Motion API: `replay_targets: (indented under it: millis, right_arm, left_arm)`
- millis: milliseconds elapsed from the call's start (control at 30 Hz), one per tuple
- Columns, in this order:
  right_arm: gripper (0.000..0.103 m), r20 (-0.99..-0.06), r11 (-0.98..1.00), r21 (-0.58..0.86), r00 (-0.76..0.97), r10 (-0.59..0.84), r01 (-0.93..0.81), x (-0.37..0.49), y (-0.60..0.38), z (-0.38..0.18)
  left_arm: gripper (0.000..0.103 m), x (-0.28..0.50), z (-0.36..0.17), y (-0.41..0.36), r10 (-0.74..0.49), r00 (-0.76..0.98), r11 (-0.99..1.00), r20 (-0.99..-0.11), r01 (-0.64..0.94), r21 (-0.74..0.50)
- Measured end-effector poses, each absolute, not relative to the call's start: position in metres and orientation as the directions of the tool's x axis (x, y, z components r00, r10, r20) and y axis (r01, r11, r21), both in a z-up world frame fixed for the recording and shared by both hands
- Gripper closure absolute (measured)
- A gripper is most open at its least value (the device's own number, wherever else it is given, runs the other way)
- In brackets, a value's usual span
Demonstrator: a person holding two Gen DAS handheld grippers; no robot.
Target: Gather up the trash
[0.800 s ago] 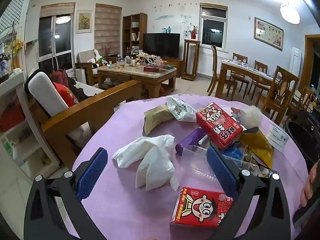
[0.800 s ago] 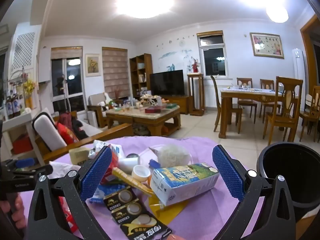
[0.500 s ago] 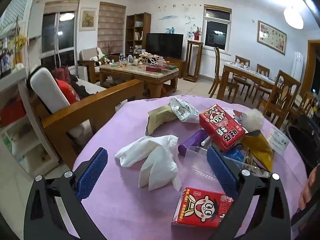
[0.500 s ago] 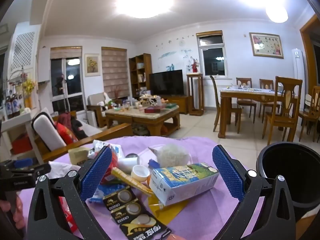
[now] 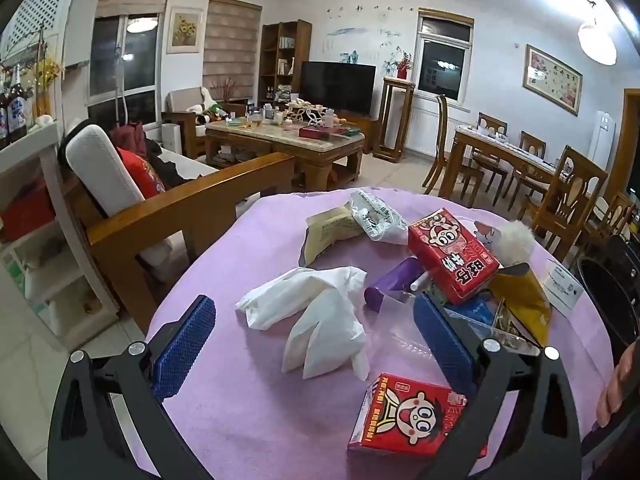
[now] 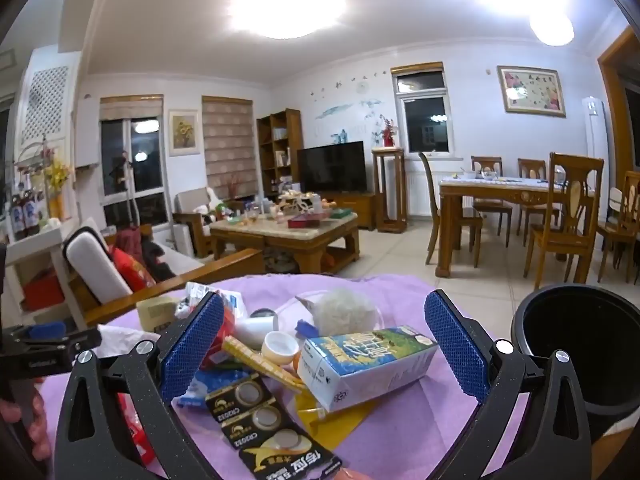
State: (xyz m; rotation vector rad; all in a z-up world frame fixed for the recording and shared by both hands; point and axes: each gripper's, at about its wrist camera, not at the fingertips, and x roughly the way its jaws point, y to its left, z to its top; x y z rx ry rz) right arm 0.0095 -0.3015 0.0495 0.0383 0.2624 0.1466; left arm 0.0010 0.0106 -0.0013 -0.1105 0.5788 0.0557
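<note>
My left gripper's (image 5: 310, 344) fingers stand wide apart with nothing clamped, hanging over the purple-clothed table (image 5: 240, 248) so that a crumpled white tissue (image 5: 316, 320) lies on the cloth between the blue pads. My right gripper (image 6: 324, 344) is spread just as wide and holds nothing, with a milk carton (image 6: 366, 364) lying on its side in front of the pads amid battery cards (image 6: 260, 420) and other scraps. The black bin (image 6: 580, 344) stands just beside the table on my right.
</note>
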Motion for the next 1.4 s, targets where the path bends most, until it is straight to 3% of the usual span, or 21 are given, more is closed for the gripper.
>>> replay_targets:
  millis: [367,767,1400]
  right_arm:
    - [0.004,-0.254,0.988,0.059,0.956,0.150,-0.140,0.009,-0.302,0.049]
    - [0.004,-0.251,0.988,0.060,0.956,0.150,-0.139,0.009,-0.302,0.049]
    - [0.004,-0.247,0.988,0.062,0.957,0.151,-0.140,0.009,-0.303,0.049]
  left_arm:
    - [0.005,0.007,-0.006,0.018,0.022,0.806,0.988,-0.592,-0.109,-0.111]
    - [0.005,-0.003,0.000,0.009,0.081,0.837,0.989,-0.541,-0.135,-0.060]
    - [0.005,0.000,-0.001,0.016,0.027,0.833,0.988,-0.553,-0.105,-0.110]
